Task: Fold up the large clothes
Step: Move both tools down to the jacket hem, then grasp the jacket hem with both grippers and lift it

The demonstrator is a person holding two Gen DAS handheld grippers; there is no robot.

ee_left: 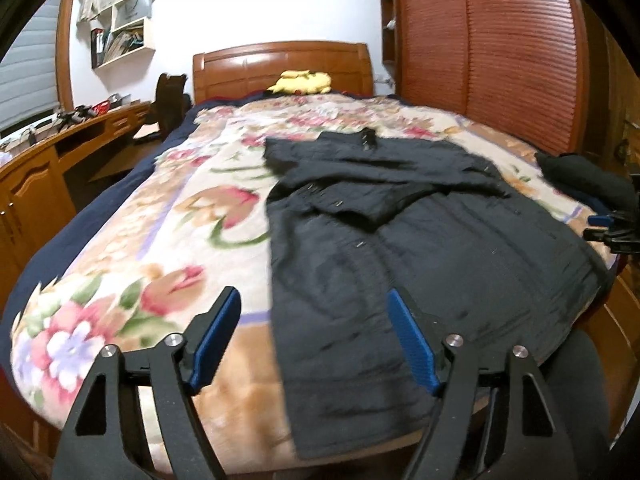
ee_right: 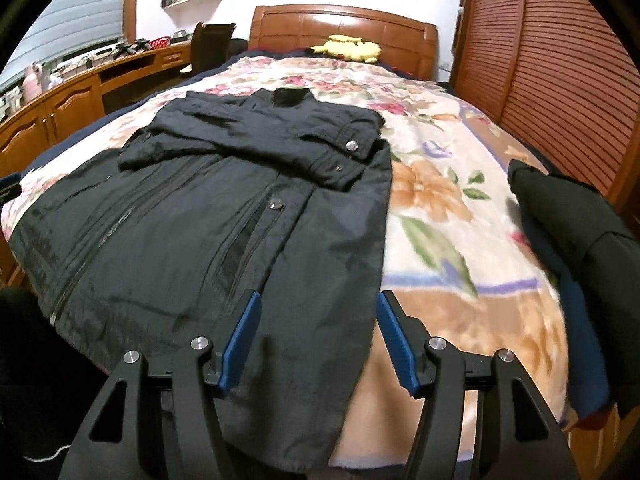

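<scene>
A large black jacket lies flat on the flowered bedspread, collar toward the headboard, both sleeves folded across its chest. In the right wrist view the jacket shows its snaps and zip pocket, its hem hanging over the bed's near edge. My left gripper hovers above the jacket's lower left corner, jaws apart, nothing pinched. My right gripper stands over the jacket's lower right edge, jaws apart, the fabric below them and not clamped. At the far right of the left wrist view the right gripper shows.
A yellow plush toy lies by the wooden headboard. Dark folded clothes are piled on the bed's right side. A wooden desk and chair run along the left. Slatted wardrobe doors rise on the right.
</scene>
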